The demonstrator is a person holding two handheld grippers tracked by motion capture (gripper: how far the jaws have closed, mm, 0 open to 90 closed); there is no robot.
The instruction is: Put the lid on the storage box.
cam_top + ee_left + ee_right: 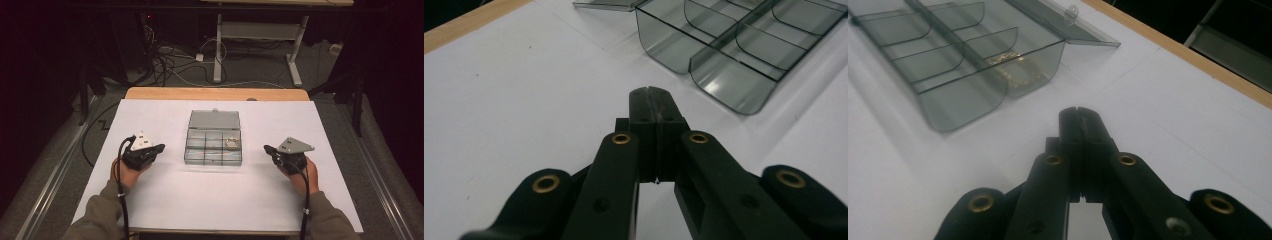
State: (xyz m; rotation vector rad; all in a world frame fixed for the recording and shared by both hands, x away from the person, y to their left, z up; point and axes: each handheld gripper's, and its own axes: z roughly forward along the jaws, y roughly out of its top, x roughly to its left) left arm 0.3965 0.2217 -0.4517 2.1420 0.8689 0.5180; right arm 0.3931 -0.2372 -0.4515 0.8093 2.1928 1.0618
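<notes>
A smoky clear plastic compartment box (213, 146) lies open in the middle of the white table, its lid (214, 120) folded back flat behind it. A small gold chain or ring (231, 144) rests in one right-hand compartment; it glints through the box wall (1010, 61) in the right gripper view. My left gripper (161, 147) hovers left of the box, jaws shut with nothing between them (650, 90). My right gripper (266, 148) hovers right of the box, likewise shut and empty (1078, 110). Both point inward at the box (724, 55).
The white sheet (210, 200) covers a wooden table whose bare far edge (215, 93) shows behind the box. Beyond it stand a desk frame (260, 35) and loose cables on a dark floor. Black cables (121, 200) trail from both grippers over the forearms.
</notes>
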